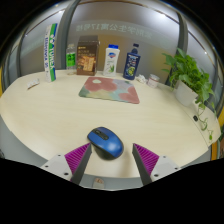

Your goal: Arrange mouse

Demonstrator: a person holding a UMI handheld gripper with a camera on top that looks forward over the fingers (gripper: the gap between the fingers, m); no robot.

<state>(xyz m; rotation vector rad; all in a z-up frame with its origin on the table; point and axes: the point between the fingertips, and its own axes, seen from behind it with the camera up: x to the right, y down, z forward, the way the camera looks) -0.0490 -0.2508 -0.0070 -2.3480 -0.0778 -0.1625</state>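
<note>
Hand-held gripper (112,158) wide open; blue mouse (105,141) between fingers.

Pale bench in a glass-walled room

The light wooden bench (40,110) curved beneath glass partitions with grey frames (70,20). A green plant (188,70) stood at one side, and cartons and bottles (113,58) lined the far edge.

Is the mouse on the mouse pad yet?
No. The mouse sits on the bare table, between the open gripper fingers, short of the mouse pad.
</note>
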